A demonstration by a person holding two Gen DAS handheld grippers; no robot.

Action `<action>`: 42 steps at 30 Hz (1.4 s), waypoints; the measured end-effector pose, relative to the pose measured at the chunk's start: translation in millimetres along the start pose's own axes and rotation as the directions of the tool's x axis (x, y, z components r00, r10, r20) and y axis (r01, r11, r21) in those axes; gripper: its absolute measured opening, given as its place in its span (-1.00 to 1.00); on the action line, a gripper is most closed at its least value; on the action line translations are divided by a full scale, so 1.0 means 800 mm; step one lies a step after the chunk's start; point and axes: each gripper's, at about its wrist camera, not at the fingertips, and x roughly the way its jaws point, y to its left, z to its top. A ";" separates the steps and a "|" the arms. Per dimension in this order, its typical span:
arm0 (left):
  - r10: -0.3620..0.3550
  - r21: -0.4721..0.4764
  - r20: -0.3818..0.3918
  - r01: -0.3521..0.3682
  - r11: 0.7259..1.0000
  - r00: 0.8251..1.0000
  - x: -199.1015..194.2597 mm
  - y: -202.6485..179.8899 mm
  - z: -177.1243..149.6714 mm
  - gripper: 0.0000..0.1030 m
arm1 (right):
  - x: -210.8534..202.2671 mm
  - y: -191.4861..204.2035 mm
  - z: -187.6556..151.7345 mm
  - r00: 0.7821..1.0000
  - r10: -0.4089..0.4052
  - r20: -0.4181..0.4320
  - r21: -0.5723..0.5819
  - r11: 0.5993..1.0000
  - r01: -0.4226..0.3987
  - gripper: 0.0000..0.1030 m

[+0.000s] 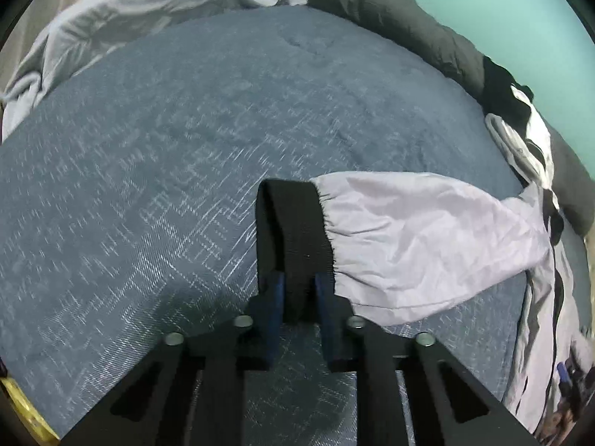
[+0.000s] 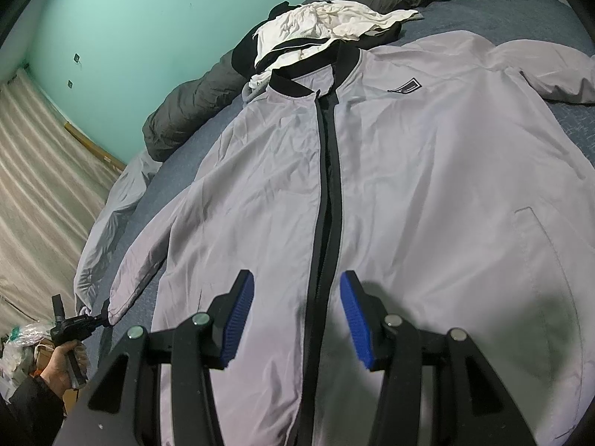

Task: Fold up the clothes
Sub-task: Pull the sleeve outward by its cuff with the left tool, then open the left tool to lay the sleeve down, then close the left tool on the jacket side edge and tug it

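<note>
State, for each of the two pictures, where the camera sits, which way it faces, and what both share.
Left wrist: on the left gripper, facing down over the bed; its fingers pinch the black cuff.
Right wrist: on the right gripper, facing along the jacket; fingers open, left hand visible.
Shared: jacket, bed, green wall.

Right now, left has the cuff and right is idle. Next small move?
Probably carry the black cuff in the left gripper across onto the jacket front. The sleeve lies stretched out on the bed, the jacket lies flat, zipper up, and the right gripper hovers open above it.
</note>
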 end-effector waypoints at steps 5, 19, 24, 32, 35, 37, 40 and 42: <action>-0.030 -0.001 0.024 0.030 1.000 0.999 -0.035 0.003 -0.001 -0.84 | -0.005 -0.001 0.002 1.000 0.008 0.009 0.007 1.000 -0.008 -0.05; -0.018 -0.010 -0.146 0.017 1.000 0.989 -0.029 0.005 -0.080 -0.85 | -0.007 0.003 0.003 1.000 0.022 0.011 0.010 1.000 -0.022 -0.05; 0.004 0.021 -0.129 -0.001 1.000 0.992 -0.040 -0.003 -0.073 -0.79 | -0.007 0.003 0.003 1.000 0.022 0.012 0.007 1.000 -0.022 -0.05; 0.058 0.088 0.031 -0.060 0.994 0.998 -0.084 -0.039 -0.016 -0.16 | -0.005 0.005 0.000 1.000 0.018 0.008 -0.001 1.000 -0.018 -0.05; 0.023 0.154 0.007 -0.024 0.988 1.000 -0.060 -0.058 0.009 -0.15 | -0.006 0.005 -0.001 1.000 0.012 0.009 -0.008 1.000 -0.012 -0.05; -0.010 0.194 -0.018 0.014 0.981 1.000 -0.038 -0.083 0.024 -0.15 | -0.006 0.003 -0.001 1.000 0.009 0.009 -0.007 1.000 -0.009 -0.05; -0.058 0.250 -0.058 0.070 0.966 0.997 -0.004 -0.122 0.046 -0.14 | -0.006 -0.001 0.000 1.000 0.003 0.009 -0.002 1.000 -0.003 -0.05; -0.095 0.265 -0.087 0.115 0.957 0.992 0.020 -0.154 0.057 -0.14 | -0.005 -0.005 0.001 1.000 -0.002 0.007 0.002 1.000 0.002 -0.05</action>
